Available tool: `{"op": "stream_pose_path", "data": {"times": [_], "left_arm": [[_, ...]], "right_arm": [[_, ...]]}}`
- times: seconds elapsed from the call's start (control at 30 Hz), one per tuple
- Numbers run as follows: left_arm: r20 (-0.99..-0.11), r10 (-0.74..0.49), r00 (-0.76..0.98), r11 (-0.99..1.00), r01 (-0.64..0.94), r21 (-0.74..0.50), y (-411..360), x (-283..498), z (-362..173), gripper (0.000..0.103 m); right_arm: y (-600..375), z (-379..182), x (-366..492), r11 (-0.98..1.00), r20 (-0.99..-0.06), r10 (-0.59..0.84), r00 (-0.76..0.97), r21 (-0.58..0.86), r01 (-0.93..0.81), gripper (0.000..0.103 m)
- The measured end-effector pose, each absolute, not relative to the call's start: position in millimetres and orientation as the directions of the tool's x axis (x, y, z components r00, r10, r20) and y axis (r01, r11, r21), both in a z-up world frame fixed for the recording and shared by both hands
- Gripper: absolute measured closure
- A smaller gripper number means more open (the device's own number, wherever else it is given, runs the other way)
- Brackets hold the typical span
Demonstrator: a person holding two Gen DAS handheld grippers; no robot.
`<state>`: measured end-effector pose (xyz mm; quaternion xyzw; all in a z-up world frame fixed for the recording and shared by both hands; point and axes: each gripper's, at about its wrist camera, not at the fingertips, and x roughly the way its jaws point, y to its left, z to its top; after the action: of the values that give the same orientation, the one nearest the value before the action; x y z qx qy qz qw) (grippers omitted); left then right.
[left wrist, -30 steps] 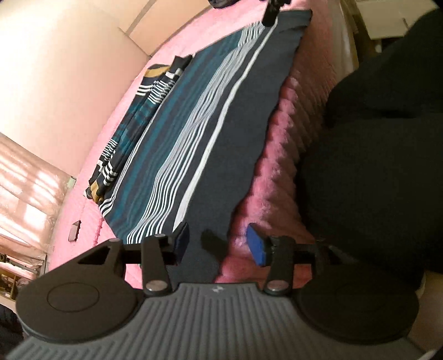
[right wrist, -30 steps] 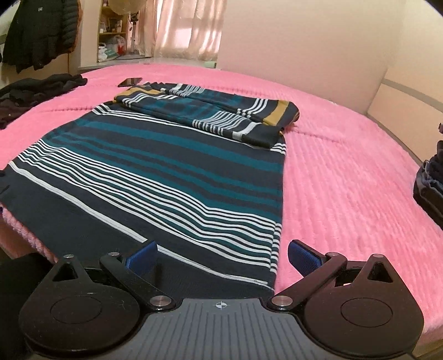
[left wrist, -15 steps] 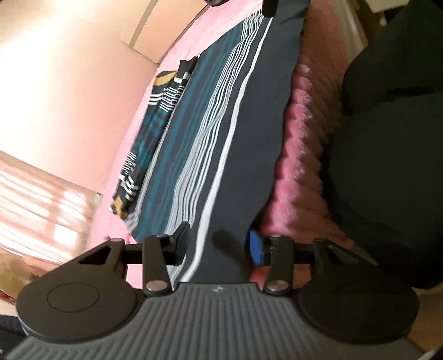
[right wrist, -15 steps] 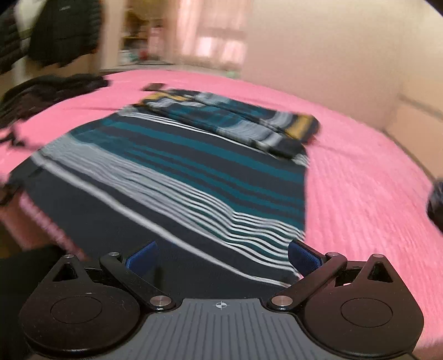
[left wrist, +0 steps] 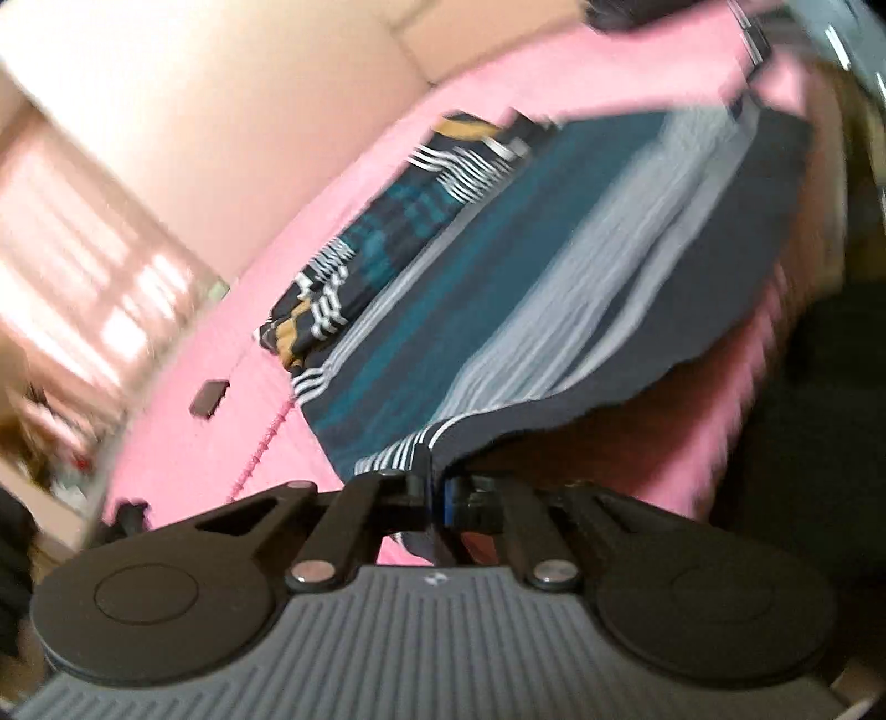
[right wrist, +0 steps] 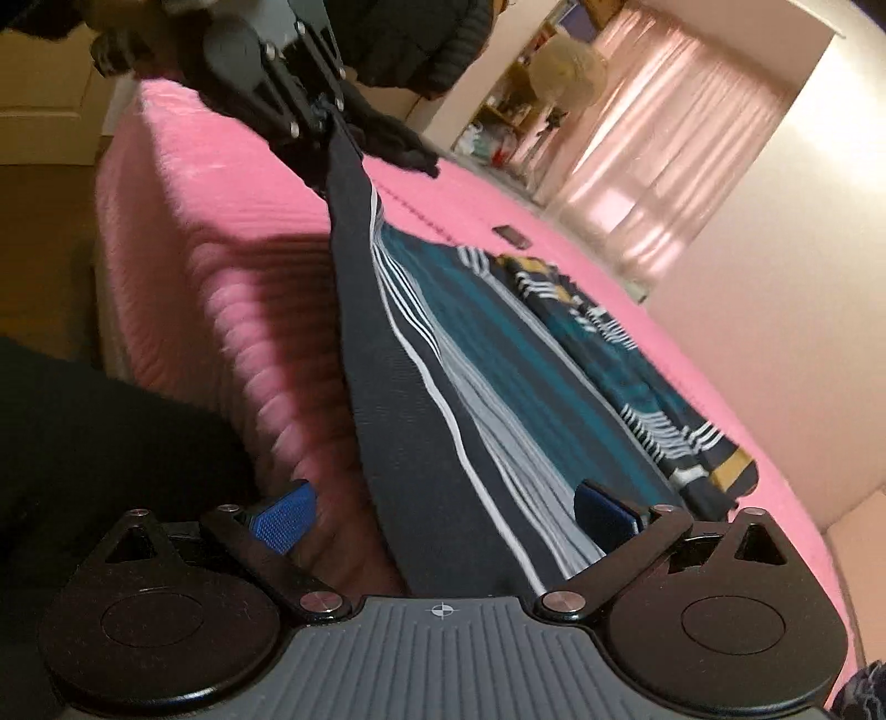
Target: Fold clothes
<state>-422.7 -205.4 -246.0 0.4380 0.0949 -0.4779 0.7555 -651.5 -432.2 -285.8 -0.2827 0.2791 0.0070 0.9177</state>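
Note:
A navy garment [left wrist: 526, 277] with teal and white stripes lies spread on the pink bed [left wrist: 332, 221], its sleeves folded in along the far side. My left gripper [left wrist: 437, 493] is shut on one corner of the near hem and holds it raised off the bed edge. In the right wrist view the left gripper [right wrist: 315, 119] pinches that corner at the top left, and the garment [right wrist: 498, 343] stretches down toward me. My right gripper [right wrist: 443, 515] straddles the other end of the hem, its jaws closing. The blue pads [right wrist: 282, 518] stand clear of the cloth.
A dark phone [right wrist: 512, 235] lies on the bed beyond the garment. Black clothes [right wrist: 398, 149] sit at the bed's far end, and a dark jacket [right wrist: 410, 39] hangs behind. A person's dark clothing [left wrist: 803, 443] is close beside the bed's padded side [right wrist: 221, 288]. Curtains [right wrist: 664, 138] hang far off.
The left gripper closed on the hem corner and lifted it. The right gripper rolled and swung along the hem to its other end, and its jaws narrowed a little.

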Motion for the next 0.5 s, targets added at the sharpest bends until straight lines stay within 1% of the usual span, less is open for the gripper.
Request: {"op": "stream_pose_path", "data": {"times": [0.07,0.17,0.23,0.27,0.3,0.33,0.37,0.4,0.43,0.47,0.5], "left_arm": [[-0.566,-0.648,0.509,0.187,0.828,0.529,-206,-413,-234,0.099],[-0.577,-0.652,0.491,0.202,0.847,0.492,-202,-406,-223,0.099],[-0.58,-0.649,0.493,0.195,0.844,0.5,-197,-406,-222,0.099],[-0.579,-0.645,0.498,0.184,0.837,0.516,-198,-406,-225,0.099],[-0.58,-0.64,0.503,0.169,0.829,0.533,-197,-407,-228,0.099],[-0.583,-0.634,0.507,0.152,0.822,0.549,-194,-410,-232,0.099],[-0.586,-0.629,0.512,0.137,0.814,0.565,-191,-414,-237,0.099],[-0.587,-0.623,0.517,0.118,0.805,0.582,-190,-417,-243,0.099],[-0.589,-0.617,0.522,0.099,0.794,0.6,-190,-421,-249,0.099],[-0.589,-0.612,0.528,0.08,0.782,0.618,-191,-424,-255,0.099],[-0.589,-0.606,0.534,0.062,0.771,0.634,-191,-427,-261,0.099]], "right_arm": [[-430,-293,-644,0.819,-0.512,-0.182,0.839,-0.551,-0.159,0.03],[-437,-303,-648,0.769,-0.482,-0.269,0.834,-0.628,-0.115,0.031],[-450,-308,-660,0.728,-0.465,-0.333,0.821,-0.679,-0.089,0.032],[-458,-310,-667,0.71,-0.459,-0.364,0.81,-0.7,-0.078,0.037],[-468,-312,-673,0.693,-0.46,-0.397,0.794,-0.718,-0.069,0.052],[-478,-315,-678,0.682,-0.464,-0.426,0.777,-0.728,-0.062,0.059],[-488,-315,-684,0.679,-0.473,-0.447,0.759,-0.732,-0.057,0.061],[-498,-316,-689,0.678,-0.481,-0.459,0.747,-0.733,-0.054,0.067],[-504,-316,-692,0.676,-0.491,-0.46,0.74,-0.734,-0.066,0.077],[-510,-317,-694,0.674,-0.501,-0.46,0.733,-0.734,-0.078,0.097],[-511,-315,-695,0.676,-0.511,-0.449,0.733,-0.731,-0.095,0.099]]}}
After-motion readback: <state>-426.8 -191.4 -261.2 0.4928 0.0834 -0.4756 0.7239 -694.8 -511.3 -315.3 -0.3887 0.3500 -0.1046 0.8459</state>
